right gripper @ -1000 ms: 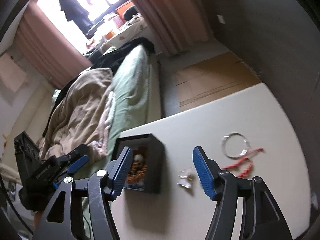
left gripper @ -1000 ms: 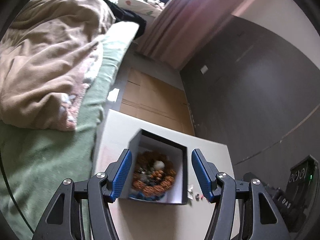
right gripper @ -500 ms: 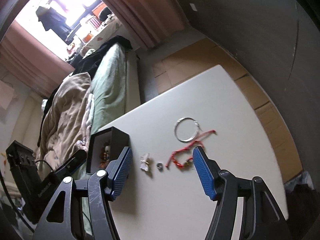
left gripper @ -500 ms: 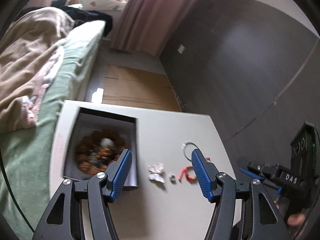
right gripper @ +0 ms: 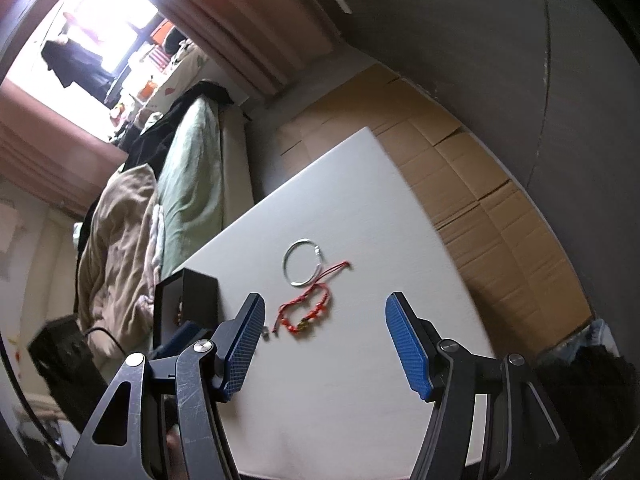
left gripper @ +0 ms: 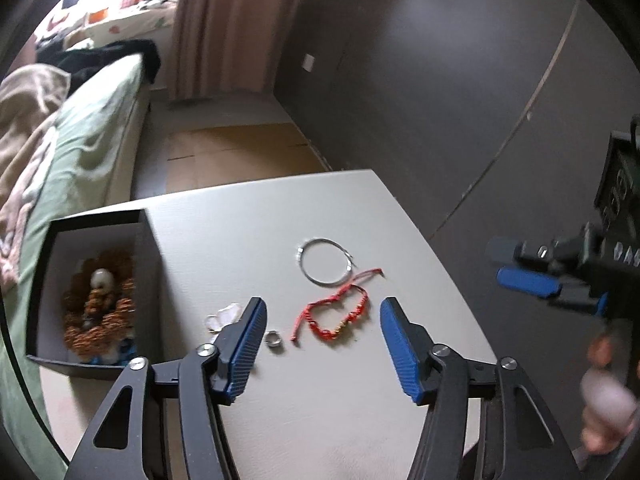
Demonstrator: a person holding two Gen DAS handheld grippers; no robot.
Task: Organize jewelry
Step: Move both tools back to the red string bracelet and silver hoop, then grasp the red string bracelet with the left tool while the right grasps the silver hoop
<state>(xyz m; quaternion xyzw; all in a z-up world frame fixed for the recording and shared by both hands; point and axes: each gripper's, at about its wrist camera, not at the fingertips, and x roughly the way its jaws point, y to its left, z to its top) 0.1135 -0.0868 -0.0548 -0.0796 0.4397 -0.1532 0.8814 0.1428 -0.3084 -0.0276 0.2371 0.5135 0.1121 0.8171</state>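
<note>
Now we have swung both wide-open, empty grippers, left gripper (left gripper: 320, 334) and right gripper (right gripper: 322, 340), away from the black box (left gripper: 146, 280) on the left to the red bead bracelet (left gripper: 338, 316) lying between them, so we probably grab it next.

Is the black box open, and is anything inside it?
Open and partly filled. The black box has no lid on it, and a pile of orange-brown beads lies inside against its pale lining.
</note>
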